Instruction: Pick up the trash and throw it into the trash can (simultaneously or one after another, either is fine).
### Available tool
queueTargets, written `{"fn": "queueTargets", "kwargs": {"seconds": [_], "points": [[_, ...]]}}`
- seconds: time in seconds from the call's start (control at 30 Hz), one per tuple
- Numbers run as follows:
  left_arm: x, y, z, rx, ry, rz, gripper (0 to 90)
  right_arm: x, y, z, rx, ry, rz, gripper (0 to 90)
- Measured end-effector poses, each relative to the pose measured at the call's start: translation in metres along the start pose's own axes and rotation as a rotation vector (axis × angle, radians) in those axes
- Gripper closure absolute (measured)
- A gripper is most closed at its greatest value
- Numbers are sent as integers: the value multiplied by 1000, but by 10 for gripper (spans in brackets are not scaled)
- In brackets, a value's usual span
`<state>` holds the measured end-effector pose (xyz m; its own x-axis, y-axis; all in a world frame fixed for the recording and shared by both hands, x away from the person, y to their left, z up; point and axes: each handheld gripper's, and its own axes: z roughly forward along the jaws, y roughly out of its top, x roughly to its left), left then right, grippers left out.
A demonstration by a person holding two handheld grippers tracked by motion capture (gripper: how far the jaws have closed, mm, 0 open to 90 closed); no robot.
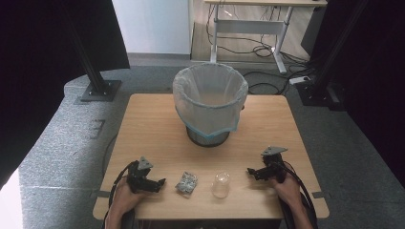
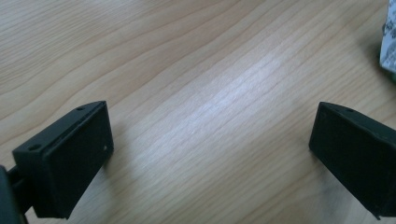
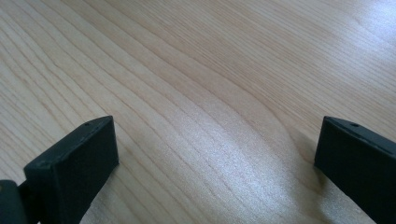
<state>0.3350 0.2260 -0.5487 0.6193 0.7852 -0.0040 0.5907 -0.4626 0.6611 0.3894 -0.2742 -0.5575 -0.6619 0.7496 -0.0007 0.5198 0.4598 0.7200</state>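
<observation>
The left gripper [image 1: 161, 182] rests low on the near left of the wooden table [image 1: 153, 124], jaws spread wide with bare wood between them. Just to its right lies a crumpled silvery wrapper [image 1: 186, 182], apart from the jaws. A clear plastic cup [image 1: 220, 184] stands right of the wrapper. The right gripper [image 1: 249, 171] sits near the right edge, jaws wide and empty. A wastebasket [image 1: 210, 102] lined with a plastic bag stands far, at the middle.
</observation>
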Motion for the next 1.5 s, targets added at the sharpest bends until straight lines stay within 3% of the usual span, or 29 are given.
{"fn": "queueTargets", "kwargs": {"seconds": [0.4,0.8,1.07,1.3,1.5], "points": [[3,3,2,1,-15,20,0,0,0,0,0,0,0,0],[3,5,5,0,-7,9,0,0,0,-1,-2,-6,9,2],[3,6,6,-1,-8,8,0,-3,7,-21,-6,-24,22,0],[3,7,6,-1,-5,7,0,5,11,-39,-11,7,-2,0],[2,7,7,-1,-4,4,0,26,14,-51,-20,72,-52,0]]}}
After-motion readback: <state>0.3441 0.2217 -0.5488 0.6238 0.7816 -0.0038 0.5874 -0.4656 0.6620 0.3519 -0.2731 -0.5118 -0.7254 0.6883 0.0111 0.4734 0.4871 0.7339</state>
